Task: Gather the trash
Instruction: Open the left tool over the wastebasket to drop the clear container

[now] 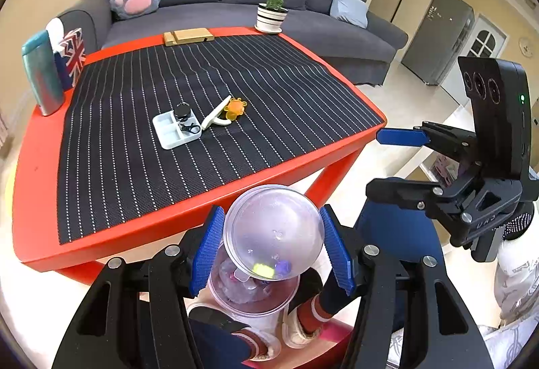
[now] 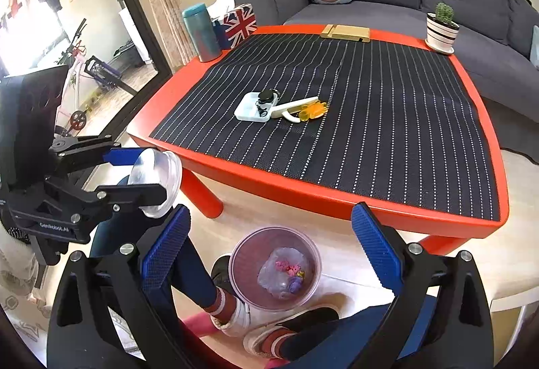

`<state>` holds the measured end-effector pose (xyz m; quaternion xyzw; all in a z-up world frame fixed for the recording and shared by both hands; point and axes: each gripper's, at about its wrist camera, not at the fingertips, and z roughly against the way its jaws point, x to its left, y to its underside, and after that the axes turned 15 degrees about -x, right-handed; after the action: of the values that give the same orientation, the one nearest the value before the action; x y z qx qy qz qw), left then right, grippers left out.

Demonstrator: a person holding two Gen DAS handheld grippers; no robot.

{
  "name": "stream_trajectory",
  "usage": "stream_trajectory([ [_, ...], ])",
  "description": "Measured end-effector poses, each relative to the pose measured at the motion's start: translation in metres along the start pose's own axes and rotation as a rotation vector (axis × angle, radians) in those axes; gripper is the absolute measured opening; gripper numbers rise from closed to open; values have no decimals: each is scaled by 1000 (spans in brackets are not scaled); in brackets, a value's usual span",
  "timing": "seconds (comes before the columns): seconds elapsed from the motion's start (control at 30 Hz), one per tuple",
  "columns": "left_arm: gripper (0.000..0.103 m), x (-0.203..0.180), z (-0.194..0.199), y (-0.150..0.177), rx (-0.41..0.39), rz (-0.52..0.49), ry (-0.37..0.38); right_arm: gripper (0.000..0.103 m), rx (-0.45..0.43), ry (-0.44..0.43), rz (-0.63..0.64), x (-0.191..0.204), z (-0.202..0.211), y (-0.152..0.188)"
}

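**Dome over the bin, drop pending**

I have the left claw pinching a clear dome, both blue pads pressed to its sides. Directly below it, down on the floor between the person's feet, sits the bin, a clear tub already holding a few crumpled scraps. My right claw is spread wide and empty, hanging over the same bin, just to the right of the left one.

I judge this as the drop step: the dome looks lined up, so next I would part the left pads and let it fall in. Ahead of both claws, on the table, a white tray, a white strip and an orange piece wait; what counts as trash there I cannot tell.
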<state>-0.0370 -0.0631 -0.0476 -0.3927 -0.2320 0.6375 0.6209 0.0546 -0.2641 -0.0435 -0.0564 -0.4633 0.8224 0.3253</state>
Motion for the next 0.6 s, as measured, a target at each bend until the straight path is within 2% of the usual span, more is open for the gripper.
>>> stream_trajectory([
  [0.33,59,-6,-3,-2,3,-14,14,95,-21,9,-27,-8,6,-3],
  [0.4,90,-6,-2,-3,-8,-2,19,95,-23,10,-29,-9,7,-3],
  [0.6,94,-1,-3,-3,-19,27,-6,95,-23,11,-30,-10,7,-2],
])
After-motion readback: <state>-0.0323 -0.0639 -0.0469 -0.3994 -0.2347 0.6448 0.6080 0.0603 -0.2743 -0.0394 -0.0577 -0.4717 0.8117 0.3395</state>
